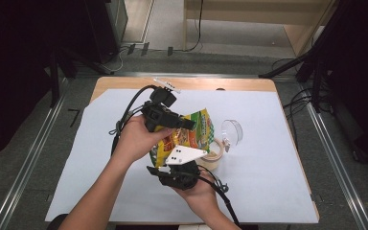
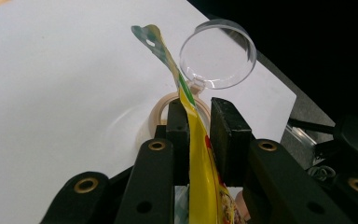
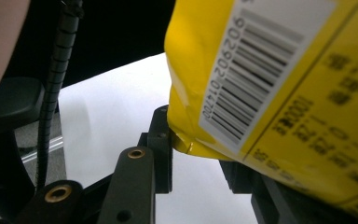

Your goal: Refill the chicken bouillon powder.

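Note:
A yellow snack bag point(image 1: 197, 132) hangs in the air over the middle of the table, held between both grippers. My left gripper point(image 1: 187, 123) comes in from the left and is shut on the bag's upper edge. In the left gripper view the thin bag edge point(image 2: 200, 154) runs between the jaws of the left gripper point(image 2: 199, 121). My right gripper point(image 1: 165, 167), with its white three-cornered plate, grips the bag from below. In the right gripper view the bag's barcode corner point(image 3: 279, 93) sits between the jaws of the right gripper point(image 3: 198, 154); the bag hides the far jaw.
A roll of tape point(image 1: 214, 157) lies on the white sheet point(image 1: 268, 167) just under the bag. A clear round plastic container point(image 1: 232, 132) stands to its right, seen too as point(image 2: 216, 53). A small white stick point(image 1: 166, 85) lies at the table's far edge.

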{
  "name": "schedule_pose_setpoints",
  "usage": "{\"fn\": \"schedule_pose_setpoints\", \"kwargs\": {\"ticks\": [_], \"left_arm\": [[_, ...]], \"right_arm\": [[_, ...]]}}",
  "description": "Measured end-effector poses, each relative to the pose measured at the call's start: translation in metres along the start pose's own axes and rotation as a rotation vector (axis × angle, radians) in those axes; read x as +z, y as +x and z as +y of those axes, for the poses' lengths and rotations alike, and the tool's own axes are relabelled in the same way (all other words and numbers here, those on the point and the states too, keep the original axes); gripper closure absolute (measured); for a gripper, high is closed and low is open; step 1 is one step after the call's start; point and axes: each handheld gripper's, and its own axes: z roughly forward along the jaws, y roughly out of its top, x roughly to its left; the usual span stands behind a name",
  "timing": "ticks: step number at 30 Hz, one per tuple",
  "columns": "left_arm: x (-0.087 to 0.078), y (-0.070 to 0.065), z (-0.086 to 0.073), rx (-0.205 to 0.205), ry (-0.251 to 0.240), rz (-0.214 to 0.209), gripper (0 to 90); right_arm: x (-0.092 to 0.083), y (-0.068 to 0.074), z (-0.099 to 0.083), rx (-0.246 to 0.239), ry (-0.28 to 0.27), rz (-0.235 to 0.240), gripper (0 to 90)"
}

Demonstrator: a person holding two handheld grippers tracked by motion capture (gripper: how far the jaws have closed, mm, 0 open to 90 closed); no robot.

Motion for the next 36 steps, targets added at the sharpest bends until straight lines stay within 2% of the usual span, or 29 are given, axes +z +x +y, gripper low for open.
{"fn": "schedule_pose_setpoints", "kwargs": {"ticks": [5, 19, 21, 24, 30, 36], "left_arm": [[0.000, 0.004, 0.000, -0.017, -0.003, -0.005, 78.1], [-0.001, 0.000, 0.002, 0.002, -0.001, -0.003, 78.2], [0.001, 0.005, 0.005, -0.016, 0.002, -0.023, 78.4], [0.002, 0.009, 0.009, -0.030, 0.009, -0.027, 78.4], [0.005, 0.007, 0.025, -0.012, 0.053, 0.009, 78.4], [0.013, 0.012, 0.023, -0.033, 0.054, 0.000, 78.5]], "right_arm": [[0.000, 0.000, 0.002, 0.001, 0.004, 0.001, 68.9], [0.000, 0.002, 0.002, 0.013, -0.003, 0.001, 69.2], [-0.001, 0.000, 0.005, 0.019, 0.005, 0.006, 69.2], [0.000, -0.005, 0.009, 0.039, 0.023, 0.009, 69.2], [-0.001, -0.011, 0.014, 0.058, 0.004, 0.011, 68.9], [-0.002, -0.015, 0.009, 0.055, 0.021, -0.004, 68.7]]}}
